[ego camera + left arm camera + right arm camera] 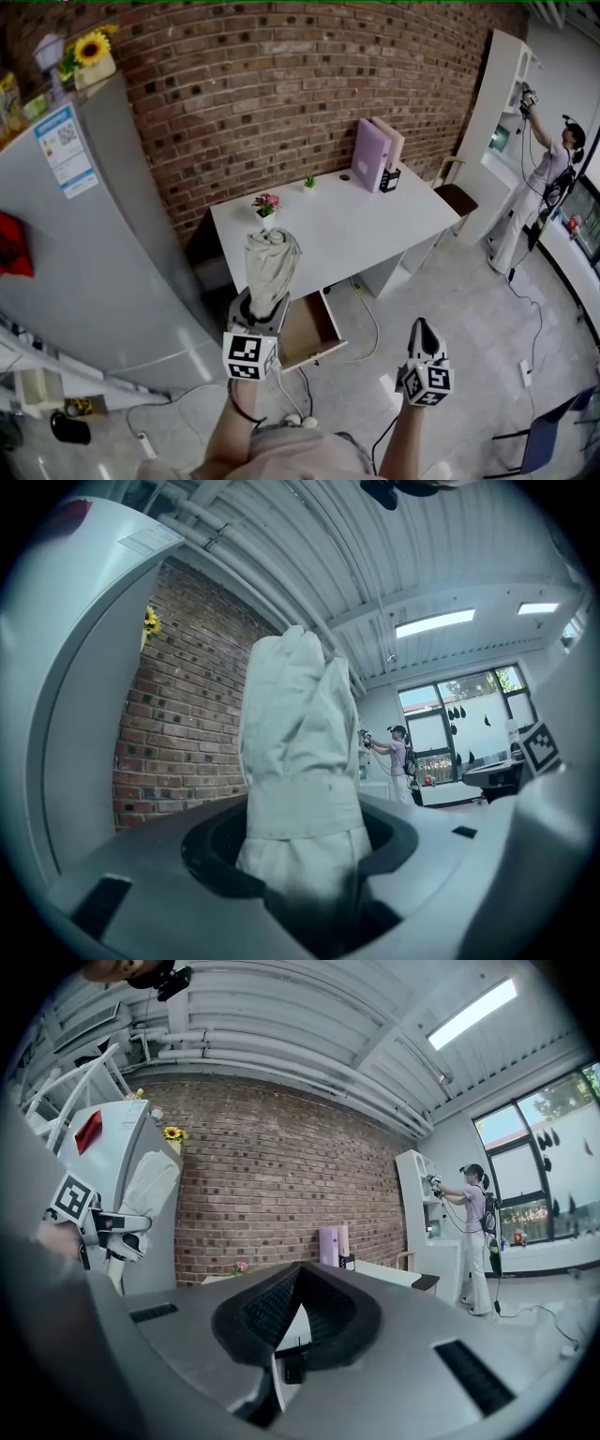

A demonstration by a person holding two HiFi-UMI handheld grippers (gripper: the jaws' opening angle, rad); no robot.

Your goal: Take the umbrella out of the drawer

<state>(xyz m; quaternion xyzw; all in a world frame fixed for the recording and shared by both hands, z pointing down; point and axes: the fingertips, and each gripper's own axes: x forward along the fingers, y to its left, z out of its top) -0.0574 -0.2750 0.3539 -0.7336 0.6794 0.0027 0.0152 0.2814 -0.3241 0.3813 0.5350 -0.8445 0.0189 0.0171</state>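
My left gripper (265, 311) is shut on a folded pale grey umbrella (270, 261), which stands upright above it, clear of the drawer. In the left gripper view the umbrella (300, 752) fills the gap between the jaws of the left gripper (300, 850). The open drawer (323, 352) juts out from under the white desk (366, 230), just right of that gripper, and shows a bare brown inside. My right gripper (424, 330) hangs to the right over the floor, shut with nothing in it; its tips (300, 1269) meet. The right gripper view also catches the umbrella (150, 1190) at the left.
A tall grey fridge (84, 253) stands at the left against the brick wall. On the desk are pink folders (375, 155) and a small flower pot (266, 203). A person (548, 183) works at a white shelf unit far right. Cables lie on the floor.
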